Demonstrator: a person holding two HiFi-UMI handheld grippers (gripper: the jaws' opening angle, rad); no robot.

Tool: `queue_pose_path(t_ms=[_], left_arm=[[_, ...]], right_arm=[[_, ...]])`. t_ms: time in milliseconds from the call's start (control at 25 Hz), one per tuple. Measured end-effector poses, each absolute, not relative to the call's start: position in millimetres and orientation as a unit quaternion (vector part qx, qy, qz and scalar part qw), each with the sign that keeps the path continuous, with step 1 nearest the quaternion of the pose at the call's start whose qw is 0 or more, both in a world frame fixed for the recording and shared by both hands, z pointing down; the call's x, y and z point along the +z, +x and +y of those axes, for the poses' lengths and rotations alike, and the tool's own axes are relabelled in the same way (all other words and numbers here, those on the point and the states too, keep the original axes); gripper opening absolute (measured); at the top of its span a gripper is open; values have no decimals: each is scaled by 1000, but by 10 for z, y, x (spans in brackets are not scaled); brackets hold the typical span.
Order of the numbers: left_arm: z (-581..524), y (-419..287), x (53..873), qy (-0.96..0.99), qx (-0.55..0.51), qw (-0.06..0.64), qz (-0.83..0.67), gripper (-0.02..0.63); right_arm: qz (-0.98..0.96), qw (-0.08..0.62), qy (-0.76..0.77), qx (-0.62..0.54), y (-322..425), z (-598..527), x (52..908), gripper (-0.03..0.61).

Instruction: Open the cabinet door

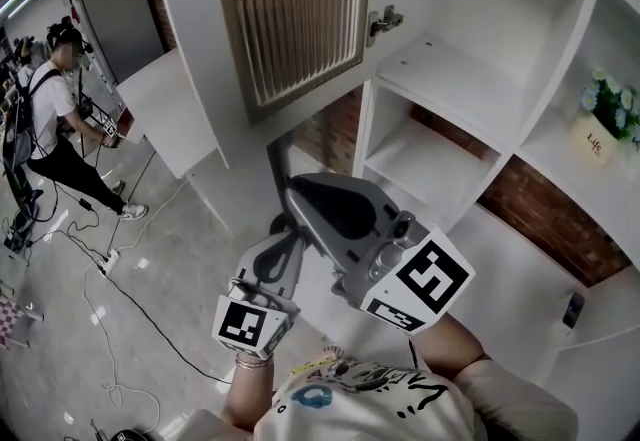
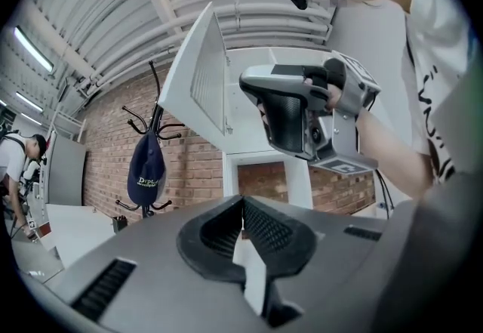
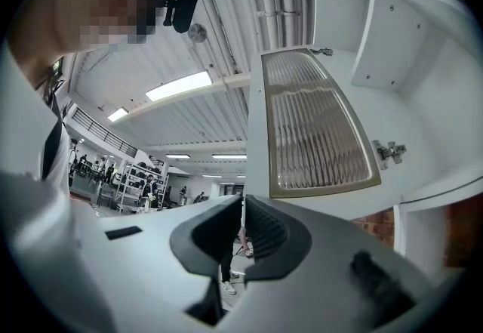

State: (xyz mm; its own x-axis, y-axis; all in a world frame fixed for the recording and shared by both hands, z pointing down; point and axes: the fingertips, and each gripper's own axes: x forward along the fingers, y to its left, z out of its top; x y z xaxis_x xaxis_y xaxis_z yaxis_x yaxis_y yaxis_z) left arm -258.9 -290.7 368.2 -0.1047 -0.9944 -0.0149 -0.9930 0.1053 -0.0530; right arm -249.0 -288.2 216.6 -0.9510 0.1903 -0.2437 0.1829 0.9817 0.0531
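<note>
The white cabinet door (image 1: 295, 14) with its ribbed glass panel stands swung wide open, out from the shelving. It also shows in the left gripper view (image 2: 200, 75) and the right gripper view (image 3: 317, 127). Its hinge (image 1: 384, 23) is bare on the cabinet's edge. Both grippers hang low in front of my chest, apart from the door. My left gripper (image 1: 283, 227) (image 2: 241, 203) has its jaws together with nothing between them. My right gripper (image 1: 277, 161) (image 3: 243, 203) points up towards the door's lower edge, jaws also together and holding nothing.
Open white shelves (image 1: 470, 79) fill the right side, with a potted plant (image 1: 605, 114) on one. A person (image 1: 55, 119) stands far left by a white table (image 1: 170, 114). Cables (image 1: 110, 269) trail on the floor. A coat rack with a blue cap (image 2: 147, 169) stands by the brick wall.
</note>
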Motion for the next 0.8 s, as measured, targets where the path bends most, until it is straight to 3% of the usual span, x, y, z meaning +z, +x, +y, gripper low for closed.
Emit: queue_pose_path(t_ms=[800], left_arm=[[-3677,-1667,3625,-795,2,30,606,14]], right_arm=[[989,46,-140,1,-1121,-3964,3070,35]])
